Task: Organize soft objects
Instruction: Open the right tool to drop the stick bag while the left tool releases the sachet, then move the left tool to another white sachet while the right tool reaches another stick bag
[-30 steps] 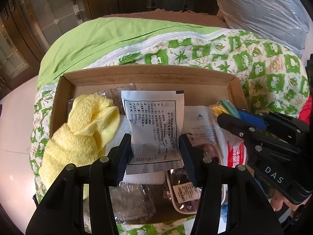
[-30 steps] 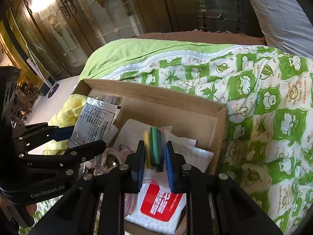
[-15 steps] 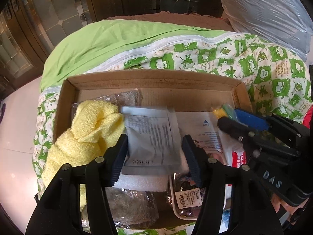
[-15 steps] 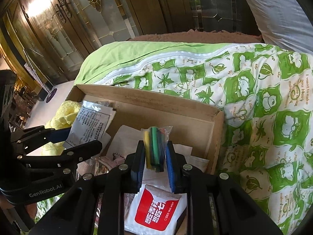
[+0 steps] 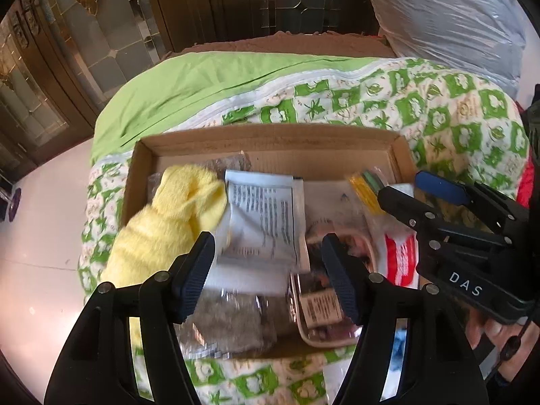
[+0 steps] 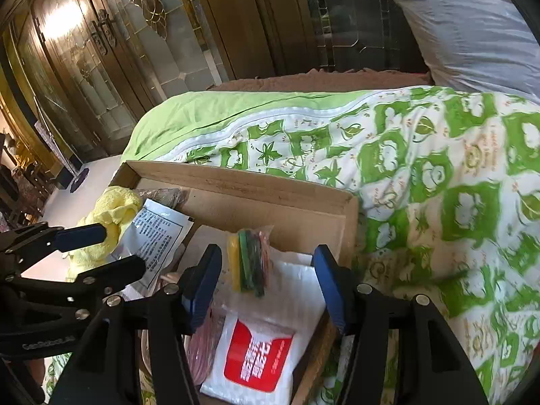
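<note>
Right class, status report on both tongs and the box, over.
Left tongs just opened, white printed sachet released. Right tongs just opened, coloured-strip packet free. Both in cardboard box; nothing blocking.

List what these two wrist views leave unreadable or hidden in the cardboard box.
- White printed sachet: its text is motion-blurred in the left wrist view and too small in the right.
- Clear tray: contents partly hidden behind the left hand-held gripper finger.
- Grey bagged item: blurred, identity unclear.
- Red-labelled white pack: the right hand-held gripper covers its edges.
</note>
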`<state>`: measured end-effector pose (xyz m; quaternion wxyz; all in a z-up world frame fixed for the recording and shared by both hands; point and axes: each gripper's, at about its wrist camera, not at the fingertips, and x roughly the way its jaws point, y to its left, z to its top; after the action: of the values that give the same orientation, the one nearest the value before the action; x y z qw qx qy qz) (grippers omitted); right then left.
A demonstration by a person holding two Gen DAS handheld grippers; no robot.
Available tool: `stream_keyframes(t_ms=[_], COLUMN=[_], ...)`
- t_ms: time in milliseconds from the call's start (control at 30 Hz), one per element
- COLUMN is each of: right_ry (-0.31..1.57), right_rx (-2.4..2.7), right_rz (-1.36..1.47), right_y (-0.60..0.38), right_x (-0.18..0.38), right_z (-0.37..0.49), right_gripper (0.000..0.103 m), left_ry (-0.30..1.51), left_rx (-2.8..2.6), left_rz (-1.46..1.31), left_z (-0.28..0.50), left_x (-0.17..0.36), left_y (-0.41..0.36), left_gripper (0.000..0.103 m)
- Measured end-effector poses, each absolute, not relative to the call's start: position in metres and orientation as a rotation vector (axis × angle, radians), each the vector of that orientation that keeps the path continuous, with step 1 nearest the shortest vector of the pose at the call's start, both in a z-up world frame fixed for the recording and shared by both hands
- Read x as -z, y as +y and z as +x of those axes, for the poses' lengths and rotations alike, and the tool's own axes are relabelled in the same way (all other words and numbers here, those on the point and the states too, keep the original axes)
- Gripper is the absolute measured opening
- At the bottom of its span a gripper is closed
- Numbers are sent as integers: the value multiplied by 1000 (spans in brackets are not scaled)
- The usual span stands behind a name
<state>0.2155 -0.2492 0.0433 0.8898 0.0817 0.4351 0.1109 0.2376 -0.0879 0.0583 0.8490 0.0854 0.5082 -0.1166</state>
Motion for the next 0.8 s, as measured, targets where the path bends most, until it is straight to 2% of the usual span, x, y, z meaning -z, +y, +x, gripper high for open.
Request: stream_keyframes(t_ms=[100, 233, 333, 500, 800], right_ry=[908, 922, 922, 957, 1005], right_rx=[-232, -250, -263, -276, -295], right_rz=[172, 215, 228, 240, 224], right_y=[-249, -250, -250, -247, -241], right_x=[-45, -48, -47, -40, -31], right_z=[200, 174, 156, 134, 96], right_gripper=[69, 75, 80, 80, 80], left_ry=[1085, 1124, 1145, 1156, 1226], left_rx=[256, 268, 270, 247, 260], left_rz=[170, 152, 160, 181, 22], left_z=[219, 183, 151, 101, 40], left_x=[-60, -53, -43, -23, 9], left_y=[-84, -72, -64, -51, -24], left_gripper=[67, 67, 72, 73, 73])
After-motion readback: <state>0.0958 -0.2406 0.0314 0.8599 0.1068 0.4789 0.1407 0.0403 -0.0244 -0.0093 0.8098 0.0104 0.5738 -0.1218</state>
